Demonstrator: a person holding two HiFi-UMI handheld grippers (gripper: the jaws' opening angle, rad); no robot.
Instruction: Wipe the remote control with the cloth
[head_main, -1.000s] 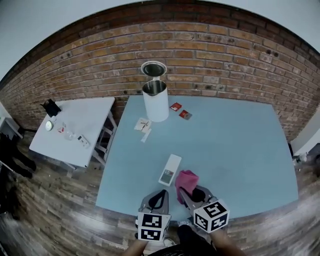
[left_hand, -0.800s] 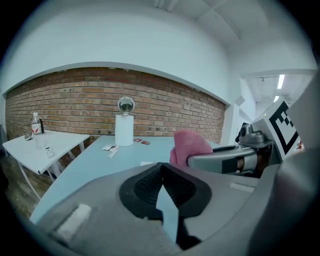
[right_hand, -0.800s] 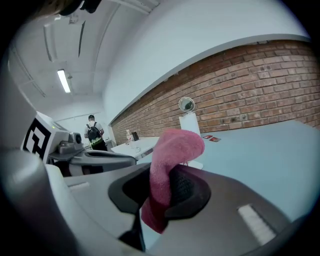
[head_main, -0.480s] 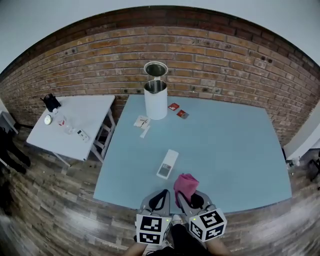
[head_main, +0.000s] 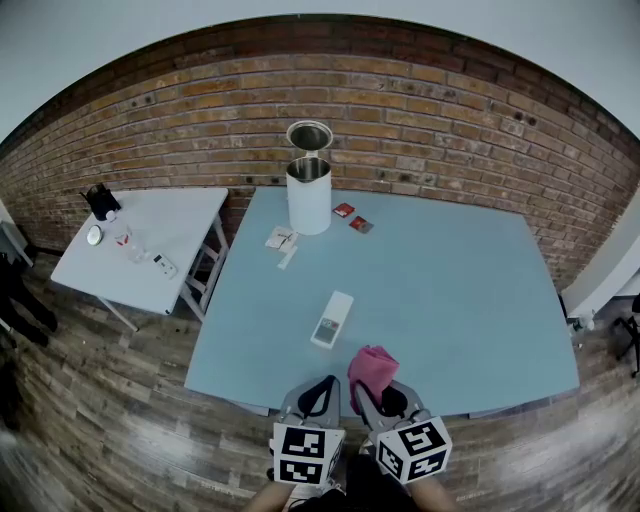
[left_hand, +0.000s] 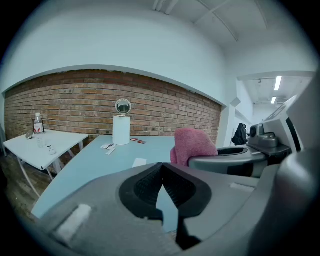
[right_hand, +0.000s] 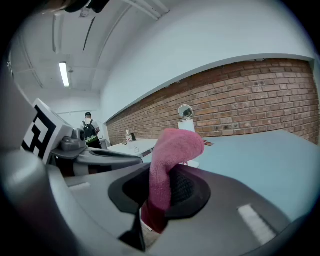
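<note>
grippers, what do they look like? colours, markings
The left gripper and right gripper are matching grey moulded shells with black ribbed pads set in a dark hollow. Each carries a white cube printed with black square markers. No cables are visible.

Counts: two claws of mine, left claw (head_main: 318, 388) and right claw (head_main: 373, 390). One pink cloth (head_main: 372, 362), pinched in the right claw. One remote control (head_main: 332, 319) ahead of the left claw. One white kettle (head_main: 308, 195) far ahead, with two red packets (head_main: 344, 210) and two paper slips (head_main: 283, 238) beside it. Two tables: blue table (head_main: 470, 290) ahead, white table (head_main: 165, 235) far left.
</note>
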